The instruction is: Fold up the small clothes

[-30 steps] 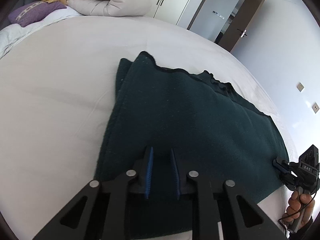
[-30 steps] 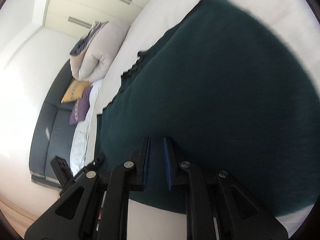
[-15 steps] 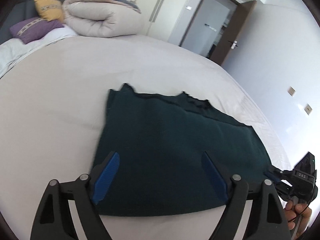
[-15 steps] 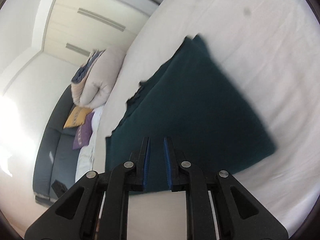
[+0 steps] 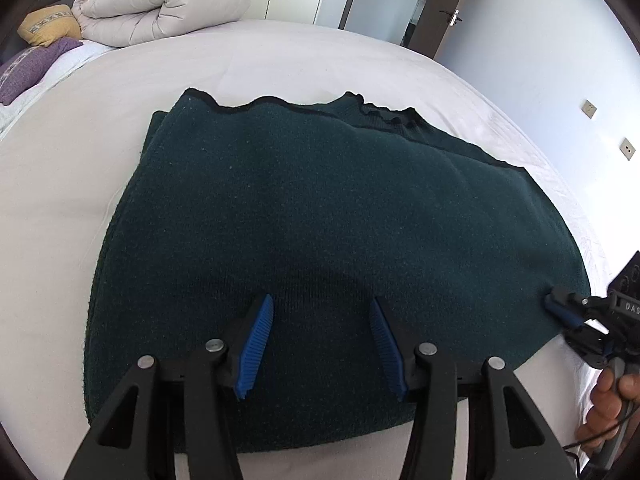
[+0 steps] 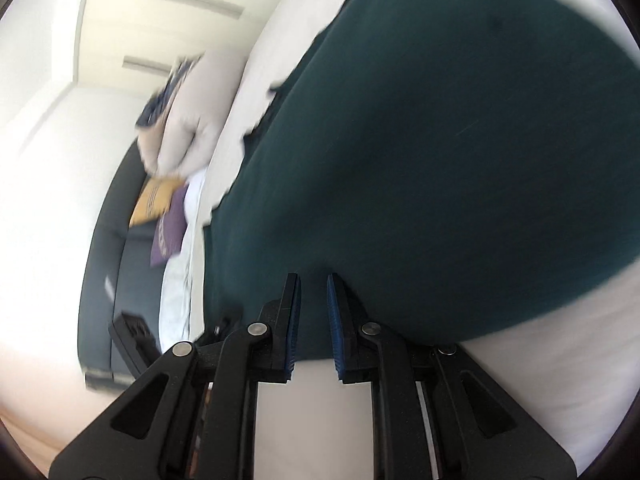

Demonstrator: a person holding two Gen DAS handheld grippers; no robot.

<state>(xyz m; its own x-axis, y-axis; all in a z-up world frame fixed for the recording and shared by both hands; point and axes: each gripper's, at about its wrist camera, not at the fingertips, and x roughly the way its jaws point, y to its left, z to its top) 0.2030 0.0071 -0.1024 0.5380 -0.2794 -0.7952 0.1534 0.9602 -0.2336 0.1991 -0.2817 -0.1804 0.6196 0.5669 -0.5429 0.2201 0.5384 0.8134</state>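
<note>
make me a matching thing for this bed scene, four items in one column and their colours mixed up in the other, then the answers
Items
1. folded garment
2. rolled duvet
3. cushion beside the duvet
4. pillow at the far left edge

Colours
A. purple
B. dark green
C. beige
D. yellow

Pairs: 1-B, 2-C, 3-D, 4-A
</note>
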